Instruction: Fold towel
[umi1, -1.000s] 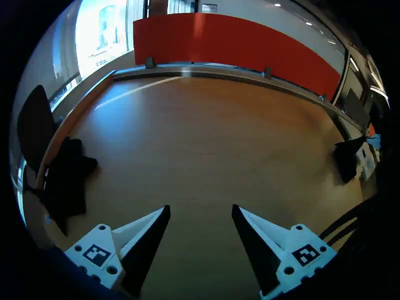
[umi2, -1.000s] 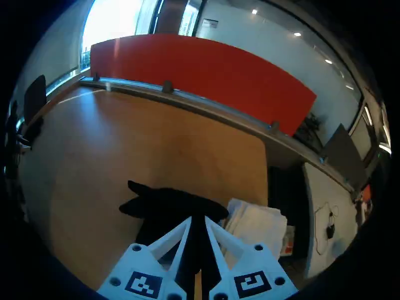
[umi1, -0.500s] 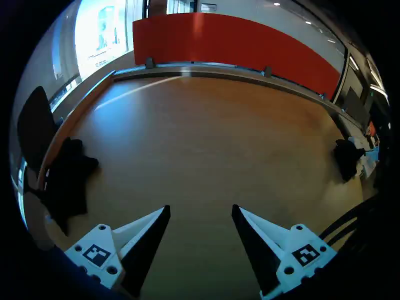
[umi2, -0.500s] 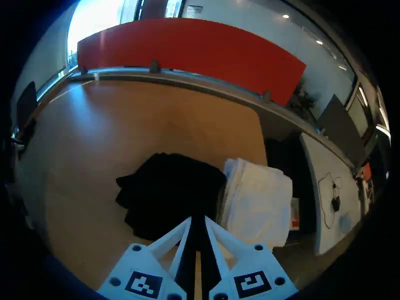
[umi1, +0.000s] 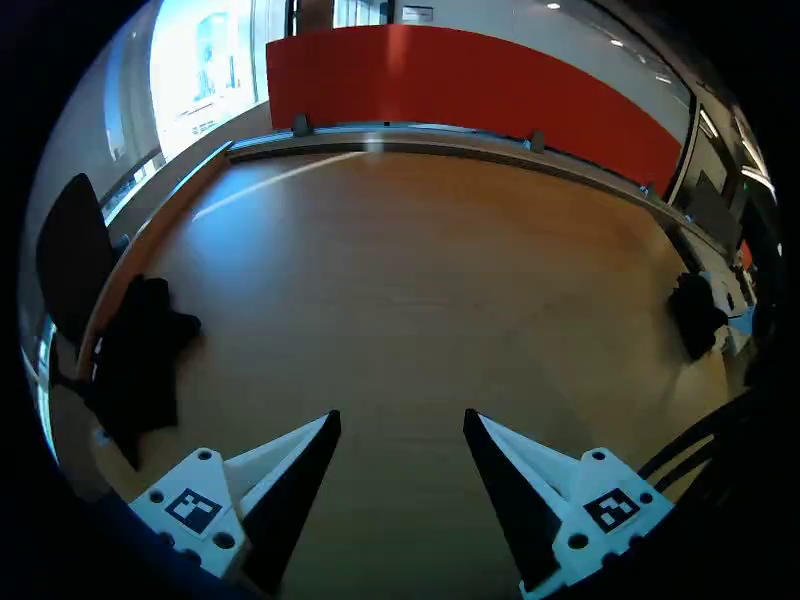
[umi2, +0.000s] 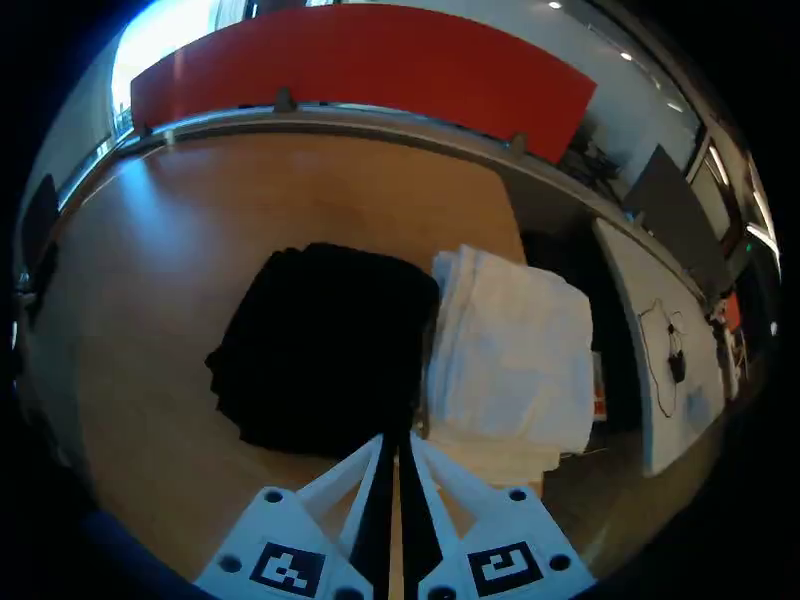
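Right gripper view has my right gripper (umi2: 398, 445) low over a wooden table (umi2: 250, 200), its two fingers drawn together with hardly a slit between them. Their tips sit at the near edge of a black towel (umi2: 320, 345) that lies folded and flat on the wood; I cannot tell whether any cloth is caught between them. Touching that towel's right side is a stack of white towels (umi2: 505, 360), which reaches the table's right edge. A red partition (umi2: 360, 55) runs along the far side.

Left gripper view shows my left gripper (umi1: 400, 440) with its fingers spread wide and nothing between them, bare table (umi1: 420, 280) ahead. A dark cloth (umi1: 140, 350) lies heaped at the table's left edge, well apart from my fingers.
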